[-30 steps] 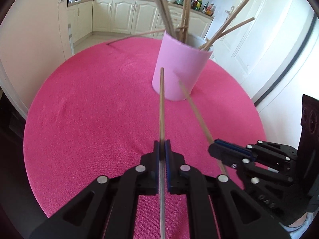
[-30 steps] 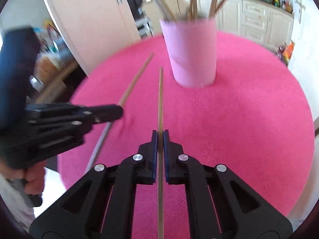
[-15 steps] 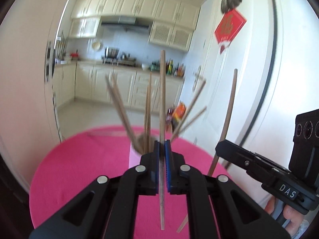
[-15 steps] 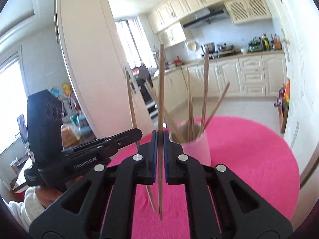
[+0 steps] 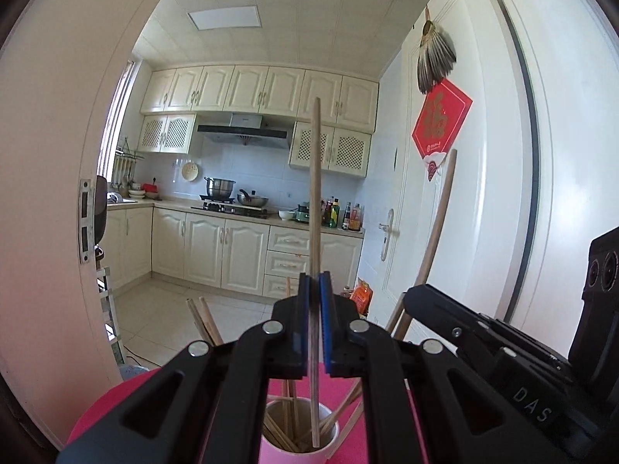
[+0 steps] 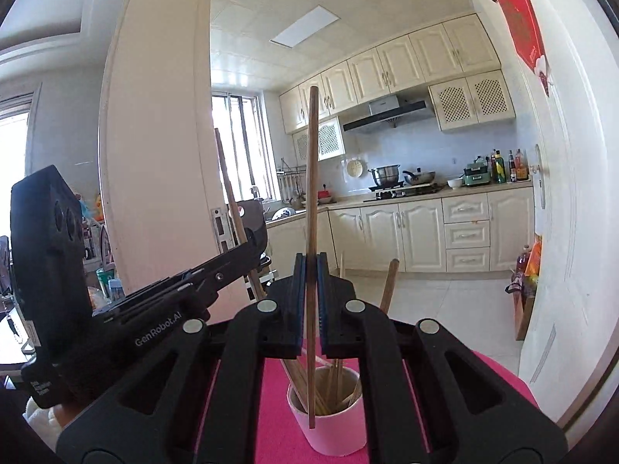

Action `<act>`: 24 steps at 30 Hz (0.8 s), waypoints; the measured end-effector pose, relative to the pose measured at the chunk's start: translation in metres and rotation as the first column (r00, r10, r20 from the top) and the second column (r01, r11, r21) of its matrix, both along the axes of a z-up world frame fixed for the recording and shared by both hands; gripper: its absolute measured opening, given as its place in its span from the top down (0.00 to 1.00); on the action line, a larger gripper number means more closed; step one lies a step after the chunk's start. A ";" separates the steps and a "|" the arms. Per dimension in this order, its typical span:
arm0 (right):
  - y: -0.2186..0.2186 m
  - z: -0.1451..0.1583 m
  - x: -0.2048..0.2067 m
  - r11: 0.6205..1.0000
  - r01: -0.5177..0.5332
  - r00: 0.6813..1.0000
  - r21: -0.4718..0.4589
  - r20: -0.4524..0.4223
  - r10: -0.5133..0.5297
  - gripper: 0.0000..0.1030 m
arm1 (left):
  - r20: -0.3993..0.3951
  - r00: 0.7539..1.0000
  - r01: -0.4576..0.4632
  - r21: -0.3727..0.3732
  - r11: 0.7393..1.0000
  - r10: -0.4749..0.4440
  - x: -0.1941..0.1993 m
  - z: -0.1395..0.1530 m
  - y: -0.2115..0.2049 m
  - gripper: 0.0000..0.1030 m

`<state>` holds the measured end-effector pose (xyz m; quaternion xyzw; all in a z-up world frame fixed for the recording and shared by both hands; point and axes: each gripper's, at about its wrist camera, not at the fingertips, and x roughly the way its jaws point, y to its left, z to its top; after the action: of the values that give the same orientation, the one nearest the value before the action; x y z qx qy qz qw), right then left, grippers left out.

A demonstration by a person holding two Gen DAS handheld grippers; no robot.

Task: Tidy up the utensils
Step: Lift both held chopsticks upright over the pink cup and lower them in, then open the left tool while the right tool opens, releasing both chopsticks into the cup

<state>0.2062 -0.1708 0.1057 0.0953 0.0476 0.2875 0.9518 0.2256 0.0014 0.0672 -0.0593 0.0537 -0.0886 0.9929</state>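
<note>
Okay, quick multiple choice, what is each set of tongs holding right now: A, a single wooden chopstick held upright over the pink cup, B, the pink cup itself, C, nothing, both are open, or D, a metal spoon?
A: the left tongs and right tongs are each shut on a wooden chopstick, its lower tip over the pink cup.

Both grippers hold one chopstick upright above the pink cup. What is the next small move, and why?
Probably lower both a little, then open. The left gripper is shut on its chopstick, whose lower tip hangs over the pink cup's opening. The right gripper is shut on its own chopstick, whose tip looks close to the near rim, so nudging it toward the cup's middle first seems safer.
</note>
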 end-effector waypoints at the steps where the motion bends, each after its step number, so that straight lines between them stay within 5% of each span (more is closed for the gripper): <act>1: 0.000 0.000 0.000 1.000 0.014 1.000 0.009 0.018 -0.014 0.94 | -0.004 1.000 -0.002 0.006 1.000 0.002 0.003 0.000 0.002 0.94; 15: 0.013 -0.023 0.013 0.999 0.027 0.999 -0.018 -0.025 -0.027 0.94 | -0.167 0.986 -0.015 0.005 1.000 0.015 0.035 -0.044 0.020 0.93; 18: 0.015 -0.025 0.011 0.999 0.028 0.999 -0.031 -0.030 -0.029 0.94 | -0.171 0.985 -0.027 -0.007 1.000 0.025 0.034 -0.044 0.023 0.75; 24: 0.016 -0.027 0.010 0.999 0.031 0.999 -0.044 -0.044 -0.033 0.94 | -0.154 0.987 -0.039 0.012 0.999 0.041 0.024 -0.038 0.024 0.69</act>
<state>0.2161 -0.1546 0.0790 0.0819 0.0733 0.2690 0.9568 0.2493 0.0256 0.0291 -0.0626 0.1295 -0.0635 0.9876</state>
